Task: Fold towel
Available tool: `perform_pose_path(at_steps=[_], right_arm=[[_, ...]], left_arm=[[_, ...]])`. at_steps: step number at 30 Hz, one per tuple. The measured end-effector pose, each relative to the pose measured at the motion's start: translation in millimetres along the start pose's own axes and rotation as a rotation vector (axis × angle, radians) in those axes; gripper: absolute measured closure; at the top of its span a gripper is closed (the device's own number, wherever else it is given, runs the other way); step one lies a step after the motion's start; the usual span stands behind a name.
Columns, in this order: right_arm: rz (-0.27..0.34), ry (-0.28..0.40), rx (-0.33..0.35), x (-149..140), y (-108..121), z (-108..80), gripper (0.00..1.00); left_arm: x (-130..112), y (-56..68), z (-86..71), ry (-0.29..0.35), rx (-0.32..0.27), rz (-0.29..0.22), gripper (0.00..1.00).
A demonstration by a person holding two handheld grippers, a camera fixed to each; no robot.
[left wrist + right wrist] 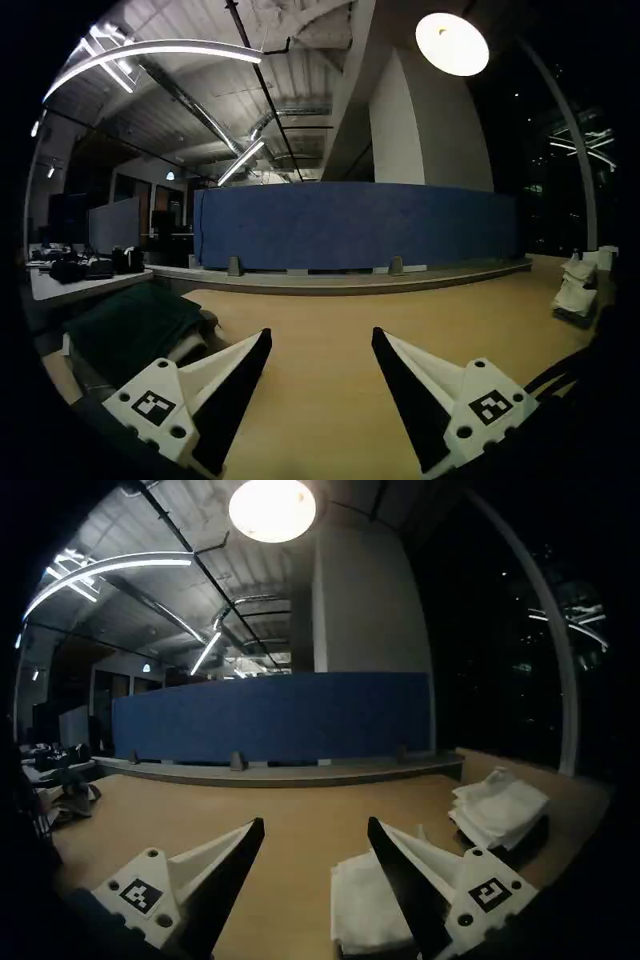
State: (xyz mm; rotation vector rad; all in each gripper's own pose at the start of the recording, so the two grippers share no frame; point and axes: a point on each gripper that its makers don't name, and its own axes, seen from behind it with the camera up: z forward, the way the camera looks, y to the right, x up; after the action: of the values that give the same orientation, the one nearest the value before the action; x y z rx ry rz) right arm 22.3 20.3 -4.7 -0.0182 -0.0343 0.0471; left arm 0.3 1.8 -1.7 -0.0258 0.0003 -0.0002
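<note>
In the right gripper view a folded white towel (pixel 364 908) lies flat on the wooden table (pixel 304 824), partly under the right finger of my right gripper (pixel 314 834). That gripper hangs open just above the table, nothing between its fingers. A stack of white towels (pixel 500 808) sits at the right on a dark tray. In the left gripper view my left gripper (pixel 322 344) is open over bare wooden table (pixel 336 320). The same white towel stack (pixel 578 290) shows far to the right.
A blue divider panel (pixel 352 226) runs along the table's far edge. A dark green cloth (pixel 132 326) lies on a bin at the left. A neighbouring desk (pixel 72 280) carries dark gear. A cable (pixel 560 370) lies at the lower right.
</note>
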Motion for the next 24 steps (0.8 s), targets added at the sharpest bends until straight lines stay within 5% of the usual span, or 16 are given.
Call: perform_pose_path(at_steps=[24], right_arm=[[-0.017, 0.027, 0.017, -23.2, -10.3, 8.3, 0.0]], left_arm=[[0.4, 0.0, -0.1, 0.0, 0.0, 0.0, 0.07]])
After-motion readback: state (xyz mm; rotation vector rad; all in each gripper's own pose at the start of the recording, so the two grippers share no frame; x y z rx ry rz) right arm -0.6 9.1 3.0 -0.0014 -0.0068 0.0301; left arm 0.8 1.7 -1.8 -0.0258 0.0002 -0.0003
